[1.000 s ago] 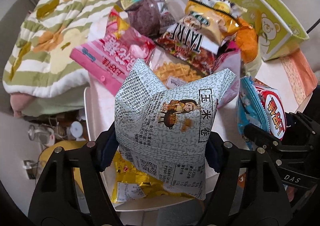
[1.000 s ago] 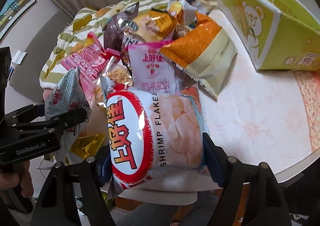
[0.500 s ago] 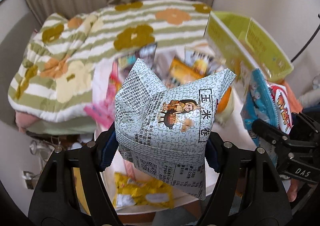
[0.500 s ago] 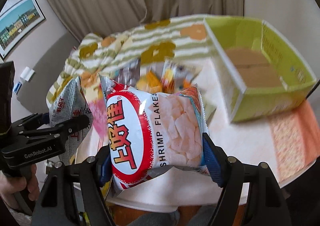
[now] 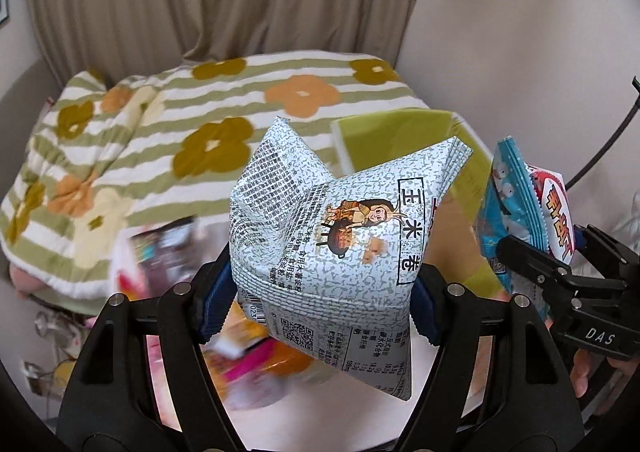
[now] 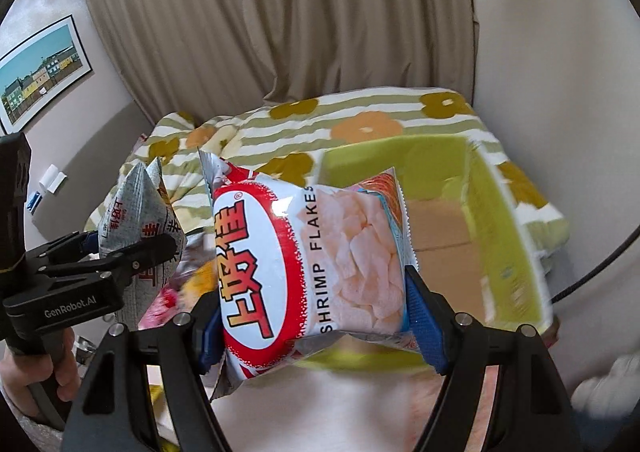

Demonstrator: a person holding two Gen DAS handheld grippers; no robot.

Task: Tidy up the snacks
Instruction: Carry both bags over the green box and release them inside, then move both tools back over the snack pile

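Two bags aloft: each gripper clamps one snack bag above the pale table (image 5: 352, 408), both bags clear of its surface
Left gripper (image 5: 320, 304): blue pads pressed into the lower sides of the grey speckled bag (image 5: 332, 248), which bulges between them
Grey speckled bag: cartoon figure and black print on its front, top corners flaring up and outward, bottom corner hanging below the pads
Right gripper (image 6: 316, 316): blue pads pinching the shrimp flakes bag (image 6: 308, 260) from left and right
Shrimp flakes bag: white with a red oval ring and pale flakes pictured, turned on its side so the lettering runs vertically
Green box (image 6: 492, 212): open-topped, brown cardboard floor showing, on the table beyond the shrimp flakes bag and to its right
Loose snacks (image 5: 256, 356): blurred pink, orange and yellow packets on the table beneath the grey bag
Blanket (image 5: 180, 124): green-and-white stripes with orange and olive flowers, behind the table
Curtain (image 6: 280, 20): beige folds along the back wall
Hand (image 6: 44, 368): wrapped around the left gripper's handle, at the lower left of the right wrist view
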